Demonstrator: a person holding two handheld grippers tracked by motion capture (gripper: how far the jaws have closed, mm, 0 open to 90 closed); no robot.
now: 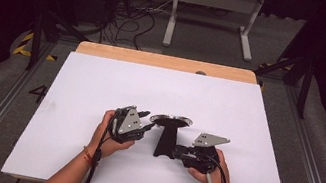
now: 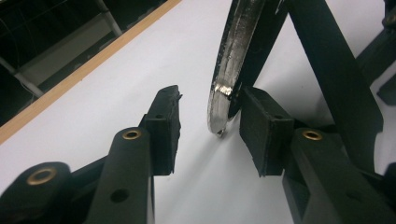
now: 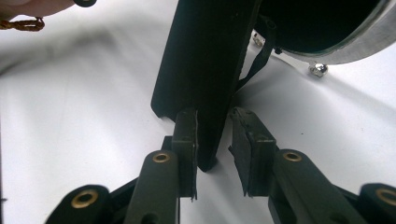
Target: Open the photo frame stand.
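Note:
A round disc with a metal rim (image 1: 171,120) stands on the white table (image 1: 101,85), propped by a black leg (image 1: 166,140). My left gripper (image 1: 148,119) is at the disc's left edge. In the left gripper view the jaws (image 2: 211,100) straddle the metal rim (image 2: 229,70); the right pad sits against its back and the left pad stands clear. My right gripper (image 1: 177,151) is at the foot of the leg. In the right gripper view the leg (image 3: 205,56) runs between the jaws (image 3: 212,116), against the left pad, with a slim gap at the right pad.
A wooden strip (image 1: 166,61) borders the table's far edge, with a small dark object (image 1: 201,72) on it. Beyond it on the floor are a white metal frame (image 1: 213,9) and loose cables (image 1: 133,20). Bare white surface lies to both sides of the hands.

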